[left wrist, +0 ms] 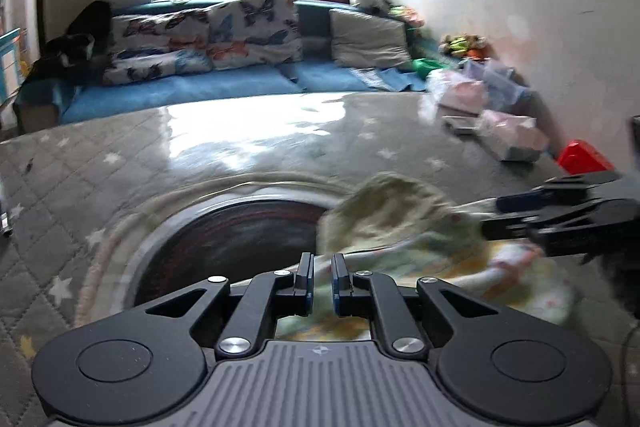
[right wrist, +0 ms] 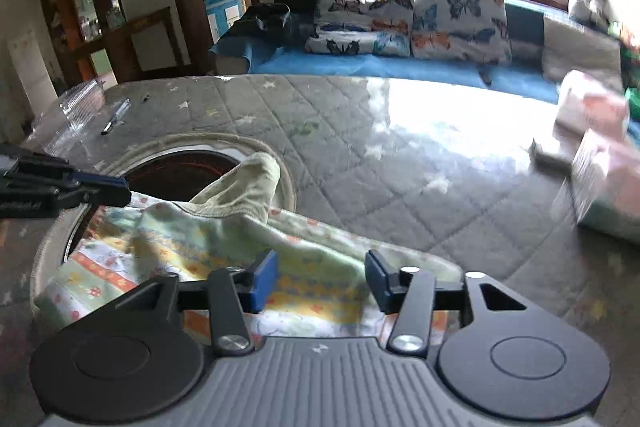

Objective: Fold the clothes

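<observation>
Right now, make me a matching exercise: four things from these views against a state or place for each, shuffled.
Things:
1. left gripper
2. right gripper
3. pen
4. butterfly pillows

States or places:
A. on the blue couch
B. fingers wide apart above the garment
C. fingers nearly together at the garment's edge
D. lying on the quilted table, far left

Pairs: 1-C, 2-B, 3-D, 4-A
</observation>
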`<state>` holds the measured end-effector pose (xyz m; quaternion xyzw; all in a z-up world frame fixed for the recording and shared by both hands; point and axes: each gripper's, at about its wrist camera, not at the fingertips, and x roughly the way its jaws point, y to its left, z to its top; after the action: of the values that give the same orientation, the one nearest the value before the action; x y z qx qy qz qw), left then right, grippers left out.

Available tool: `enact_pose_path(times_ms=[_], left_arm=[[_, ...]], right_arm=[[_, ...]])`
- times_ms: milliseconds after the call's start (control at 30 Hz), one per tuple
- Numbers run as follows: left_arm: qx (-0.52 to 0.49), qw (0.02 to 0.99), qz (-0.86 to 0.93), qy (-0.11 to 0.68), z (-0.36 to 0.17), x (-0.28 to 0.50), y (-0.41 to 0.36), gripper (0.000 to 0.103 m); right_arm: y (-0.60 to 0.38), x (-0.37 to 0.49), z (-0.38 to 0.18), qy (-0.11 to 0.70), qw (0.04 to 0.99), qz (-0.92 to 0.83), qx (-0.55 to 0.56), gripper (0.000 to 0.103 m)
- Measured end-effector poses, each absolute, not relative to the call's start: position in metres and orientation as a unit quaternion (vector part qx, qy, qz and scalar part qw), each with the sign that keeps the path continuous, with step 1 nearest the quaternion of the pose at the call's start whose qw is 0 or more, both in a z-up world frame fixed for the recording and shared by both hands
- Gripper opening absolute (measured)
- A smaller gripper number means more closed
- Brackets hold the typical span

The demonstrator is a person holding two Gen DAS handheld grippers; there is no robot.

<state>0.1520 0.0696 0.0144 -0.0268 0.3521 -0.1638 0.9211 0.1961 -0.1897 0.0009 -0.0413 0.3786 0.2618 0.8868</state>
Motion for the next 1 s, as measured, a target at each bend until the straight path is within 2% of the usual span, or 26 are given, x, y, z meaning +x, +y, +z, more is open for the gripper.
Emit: enact_pose_path(times_ms=[367,500,733,867,1000], left_arm=[[-0.023,0.902,-0.201,0.381,-0.004,0.17,0.017,0.01],[-0.027,0.903,-0.178,0.391,-0.017,0.183,0.019,0.01],[-0.043,0.905,-0.163,0.391,-0.021,0.19,0.027,0.01],[-0.057,0.906,-0.154,0.389,-0.021,0.191,0.032,0.01],[-0.057,0.909,-0.151,0.384,-0.017,0.182,0.035,0.01]], right_arm=[[-0.178,0.209,-0.018,0.374,0.896,0.228,-0.069,0.044],[-0.177,0.2,-0.002,0.352,0.9,0.249,-0.058,0.043],[-0.145,0.187,0.002,0.352,0.876,0.319,-0.076,0.029],[-0.13,0.203,-0.018,0.365,0.879,0.291,-0.1,0.027],[-0.137,0.212,-0.017,0.368,0.883,0.282,-0.076,0.028]])
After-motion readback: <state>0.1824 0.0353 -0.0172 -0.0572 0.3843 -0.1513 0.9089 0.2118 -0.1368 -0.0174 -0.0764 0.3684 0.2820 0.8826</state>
